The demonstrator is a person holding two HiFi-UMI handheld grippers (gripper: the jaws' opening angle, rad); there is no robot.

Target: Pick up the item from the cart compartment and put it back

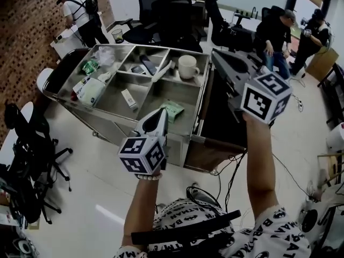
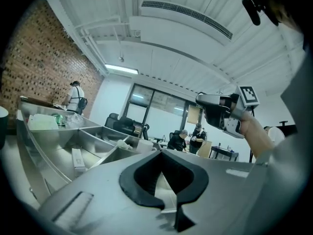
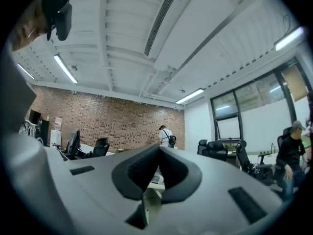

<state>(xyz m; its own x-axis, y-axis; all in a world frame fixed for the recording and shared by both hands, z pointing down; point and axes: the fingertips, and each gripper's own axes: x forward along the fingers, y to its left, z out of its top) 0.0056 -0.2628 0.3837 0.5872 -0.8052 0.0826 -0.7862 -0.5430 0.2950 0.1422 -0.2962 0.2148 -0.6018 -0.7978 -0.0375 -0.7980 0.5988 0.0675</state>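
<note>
A steel cart (image 1: 200,98) with several compartments stands in front of me. A green packet (image 1: 173,110) lies in its near right compartment, and a white cup (image 1: 188,66) sits in the far right one. In the head view my left gripper (image 1: 160,112) hovers level over the cart's near edge, just left of the green packet, shut and empty. Its own view shows the closed tips of the left gripper (image 2: 160,151) with the compartments (image 2: 93,138) beyond. My right gripper (image 1: 217,54) is raised high to the cart's right, shut with nothing in it. The right gripper (image 3: 159,147) points toward a brick wall.
The other compartments hold a white box (image 1: 129,98), a white-and-green bag (image 1: 91,90) and clear plastic (image 1: 106,55). Black office chairs (image 1: 172,15) stand behind the cart and another (image 1: 27,144) at left. People stand at the back left (image 1: 80,15) and back right (image 1: 277,34). Cables (image 1: 226,171) lie on the floor.
</note>
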